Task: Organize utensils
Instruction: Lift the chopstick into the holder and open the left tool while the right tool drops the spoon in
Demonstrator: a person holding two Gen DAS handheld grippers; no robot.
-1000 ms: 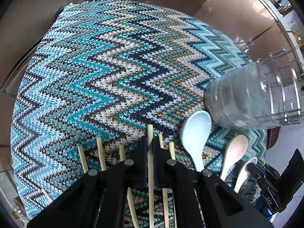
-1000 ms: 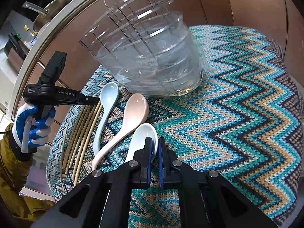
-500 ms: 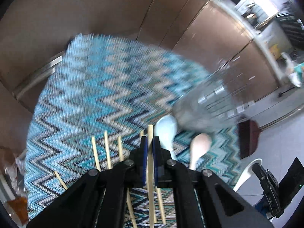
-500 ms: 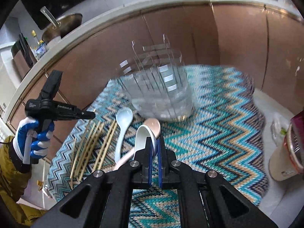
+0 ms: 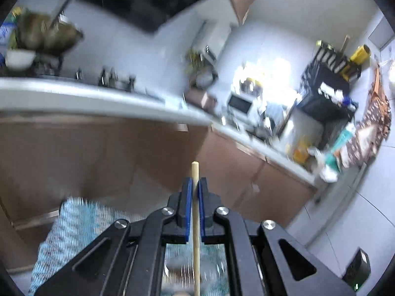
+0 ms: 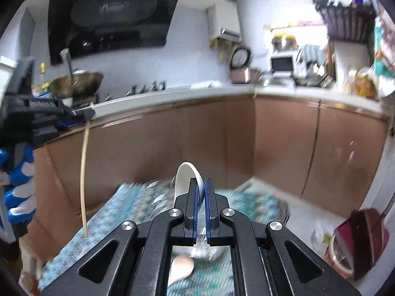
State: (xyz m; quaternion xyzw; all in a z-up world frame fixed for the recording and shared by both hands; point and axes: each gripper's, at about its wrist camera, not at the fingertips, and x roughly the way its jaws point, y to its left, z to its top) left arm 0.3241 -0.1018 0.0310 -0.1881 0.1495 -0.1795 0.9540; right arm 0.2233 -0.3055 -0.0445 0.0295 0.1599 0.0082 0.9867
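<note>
A home kitchen: range hood, wok on the stove, brown cabinets, microwave

Zigzag cloth motion-blurred; pink spoon partly behind gripper; chopstick lower end cut off.

The left tool has a chopstick between its fingers, the stick's tip jutting past them and its length hanging down over the mat. The right tool has a spoon between its fingers, bowl end forward. Below it, on the mat, lies another spoon, just before a clear rack. Cabinets stand behind the mat, a table on top of them. The left tool shows at the left of the right view.
</note>
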